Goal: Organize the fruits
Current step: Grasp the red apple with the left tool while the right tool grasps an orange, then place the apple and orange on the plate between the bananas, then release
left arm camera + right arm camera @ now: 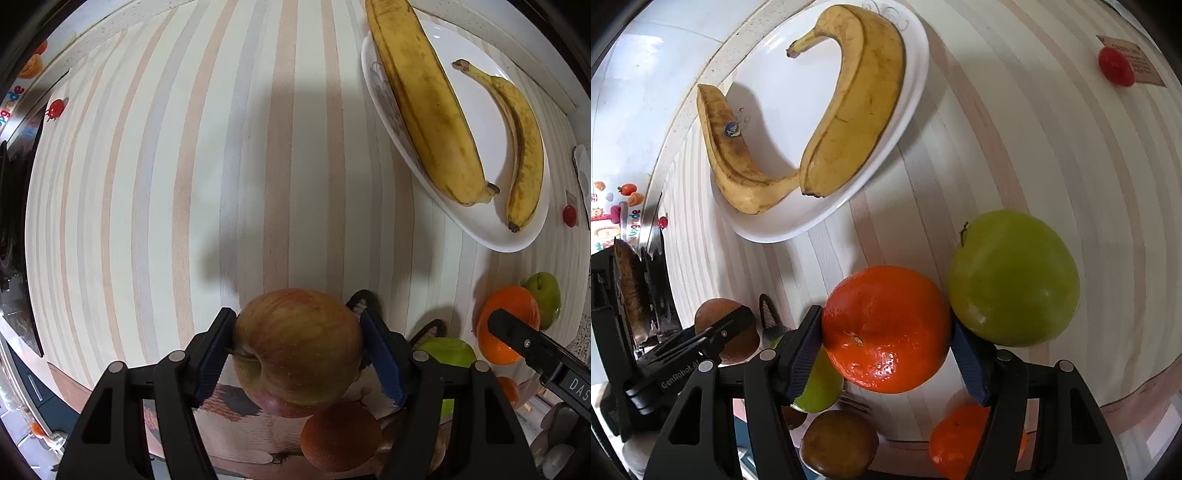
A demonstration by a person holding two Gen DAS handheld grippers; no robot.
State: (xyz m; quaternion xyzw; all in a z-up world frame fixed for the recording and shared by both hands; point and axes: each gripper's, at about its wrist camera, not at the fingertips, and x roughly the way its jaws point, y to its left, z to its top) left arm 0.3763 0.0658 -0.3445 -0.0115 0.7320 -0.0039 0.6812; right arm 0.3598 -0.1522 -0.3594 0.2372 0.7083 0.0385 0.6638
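Left tool (pixel 297 350) clamped on a reddish apple (pixel 297 350), blue pads (pixel 212 365) pressing both sides, stem end facing the camera, apple held up above the striped desk (pixel 221 166) with its shadow falling on the stripes. Pointing pretty much straight down.

Right tool (pixel 886 332) gripping an orange (pixel 886 328), pads snug on either side. Green apple (pixel 1014 278) sitting on the desk just beside the orange on the right, looks like touching it, hard to say for sure.

White oval plate (pixel 783 92) further up the desk, two spotty bananas (pixel 857 110) lying in it, tips nearly meeting at one end. From the left wrist view, same plate (pixel 480 122) off to the upper right with both bananas (pixel 424 103) across it, the bigger one poking past the rim.

Under the tools, past the desk edge: another orange (pixel 955 439), a brown round fruit (pixel 838 446), a second green apple (pixel 820 387) partly hidden behind the right tool's left finger. Small red round thing (pixel 1115 66) sitting on a card near the far desk corner.

Left tool also showing at the left of the right wrist view, apple only half visible there
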